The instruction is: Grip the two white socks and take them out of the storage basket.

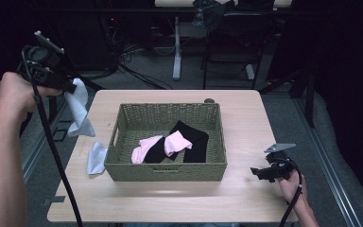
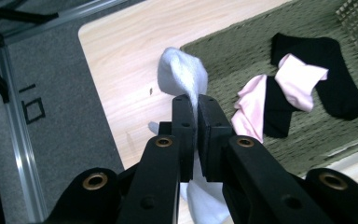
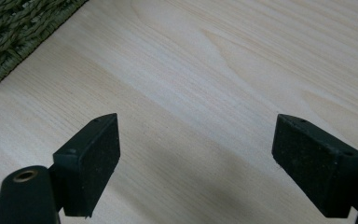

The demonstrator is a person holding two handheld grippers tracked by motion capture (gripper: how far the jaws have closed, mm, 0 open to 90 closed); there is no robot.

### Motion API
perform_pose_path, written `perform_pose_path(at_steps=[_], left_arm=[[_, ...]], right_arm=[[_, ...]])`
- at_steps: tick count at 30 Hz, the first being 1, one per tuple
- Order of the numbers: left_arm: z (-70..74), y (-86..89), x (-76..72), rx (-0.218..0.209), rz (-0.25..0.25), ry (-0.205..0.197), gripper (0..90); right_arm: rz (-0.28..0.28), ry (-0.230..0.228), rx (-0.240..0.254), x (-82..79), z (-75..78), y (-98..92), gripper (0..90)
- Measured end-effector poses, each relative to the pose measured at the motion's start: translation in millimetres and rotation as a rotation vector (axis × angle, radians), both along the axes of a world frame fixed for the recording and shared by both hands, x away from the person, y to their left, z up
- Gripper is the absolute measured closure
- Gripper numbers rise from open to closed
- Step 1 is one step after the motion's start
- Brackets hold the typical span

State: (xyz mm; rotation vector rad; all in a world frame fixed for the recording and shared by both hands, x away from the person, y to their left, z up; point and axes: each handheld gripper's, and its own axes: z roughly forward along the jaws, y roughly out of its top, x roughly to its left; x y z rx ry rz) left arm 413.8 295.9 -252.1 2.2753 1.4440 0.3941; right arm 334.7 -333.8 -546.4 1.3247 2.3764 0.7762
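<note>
My left gripper (image 1: pixel 70 88) is raised above the table's left edge and is shut on a white sock (image 1: pixel 79 108), which hangs down from its jaws. In the left gripper view the white sock (image 2: pixel 182 74) is pinched between the two pads, with the gripper (image 2: pixel 196 102) over the table beside the basket. A second white sock (image 1: pixel 96 158) lies on the table against the basket's left wall. The green woven basket (image 1: pixel 165 171) holds black socks (image 1: pixel 196 142) and pink socks (image 1: pixel 176 142). My right gripper (image 1: pixel 256 173) rests low at the table's right front, open, with bare wood between its jaws (image 3: pixel 196 163).
The light wooden table (image 1: pixel 246 127) stands on grey carpet. A small dark round object (image 1: pixel 209 100) sits behind the basket. Desk legs, a chair and cables fill the dark background. A corner of the basket (image 3: pixel 14 32) shows in the right gripper view.
</note>
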Motion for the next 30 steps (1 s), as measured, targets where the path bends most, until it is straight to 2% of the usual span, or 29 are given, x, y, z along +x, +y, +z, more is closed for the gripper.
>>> perform_pose_path(at_steps=[3, 5, 12, 14, 17, 18, 19, 22, 23, 24, 25, 26, 27, 28, 30], left_arm=[[-14.0, 6.7, 2.3, 0.001, 0.01, 0.017, 86.8], [-23.8, 11.6, 3.6, -0.016, 0.019, 0.024, 86.7], [-67.0, 21.0, 9.3, -0.041, 0.029, 0.072, 86.7], [-71.0, 21.6, 9.8, -0.044, 0.029, 0.077, 86.7], [-85.6, 23.2, 11.5, -0.058, 0.028, 0.089, 86.6], [-94.6, 25.0, 11.8, -0.076, 0.034, 0.091, 86.6], [-94.6, 25.0, 11.8, -0.076, 0.034, 0.091, 86.6], [-110.0, 27.7, 13.0, -0.085, 0.041, 0.106, 86.6], [-121.8, 29.5, 13.9, -0.091, 0.044, 0.12, 86.6], [-128.2, 29.7, 14.3, -0.093, 0.048, 0.127, 86.5], [-128.2, 29.7, 14.3, -0.093, 0.048, 0.127, 86.5], [-134.4, 30.2, 14.8, -0.096, 0.048, 0.134, 86.5], [-146.4, 30.8, 15.9, -0.098, 0.05, 0.146, 86.5], [-146.4, 30.8, 15.9, -0.098, 0.05, 0.146, 86.4], [-162.3, 32.1, 16.6, -0.11, 0.051, 0.161, 86.4]], right_arm=[[-0.004, 0.005, -0.006, 0.1, 0.0, -0.3, 14.8], [-0.002, 0.005, -0.006, 0.2, 0.0, -0.4, 14.7], [-0.001, 0.004, -0.002, 0.4, -0.6, 0.0, 14.8], [-0.001, 0.005, -0.007, 0.4, -0.5, 0.1, 14.8], [-0.003, 0.002, -0.007, 0.2, -0.8, 0.6, 14.8], [-0.001, 0.008, -0.007, 0.5, -1.3, 0.4, 14.8], [-0.001, 0.008, -0.007, 0.5, -1.3, 0.4, 14.8], [-0.003, 0.01, -0.007, 0.5, -1.8, 0.3, 14.8], [-0.001, 0.013, -0.009, 0.7, -1.9, 0.4, 14.8], [-0.001, 0.012, -0.009, 0.7, -2.0, 0.6, 14.8], [-0.001, 0.012, -0.009, 0.7, -2.0, 0.6, 14.8], [-0.001, 0.011, -0.009, 0.7, -1.8, 0.7, 14.8], [-0.002, 0.01, -0.01, 0.7, -1.8, 0.8, 14.8], [-0.002, 0.01, -0.01, 0.7, -1.8, 0.8, 14.8], [0.005, 0.019, -0.007, 0.9, -2.1, 0.6, 14.8]])
